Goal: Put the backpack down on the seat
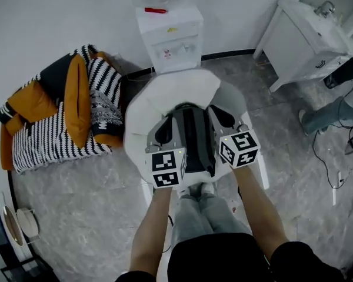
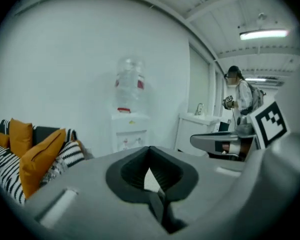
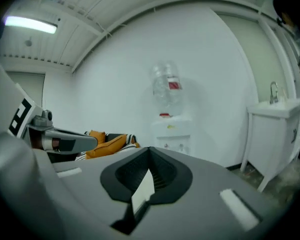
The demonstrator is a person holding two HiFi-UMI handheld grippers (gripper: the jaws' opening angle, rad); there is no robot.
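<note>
A grey backpack (image 1: 194,137) with black straps is upright over the white round seat (image 1: 165,93), right in front of me. My left gripper (image 1: 162,125) is against its left side and my right gripper (image 1: 225,113) against its right side. Both have their jaws together. In the left gripper view the left gripper (image 2: 151,176) pinches a thin pale and dark strip between its pads. The right gripper (image 3: 146,181) pinches a pale strip the same way. The backpack's body is hidden below the jaws in both gripper views.
A water dispenser (image 1: 169,37) stands against the wall behind the seat. A sofa with orange and striped cushions (image 1: 59,116) is to the left. A white sink cabinet (image 1: 309,40), a person's leg (image 1: 326,117) and floor cables (image 1: 335,163) are to the right.
</note>
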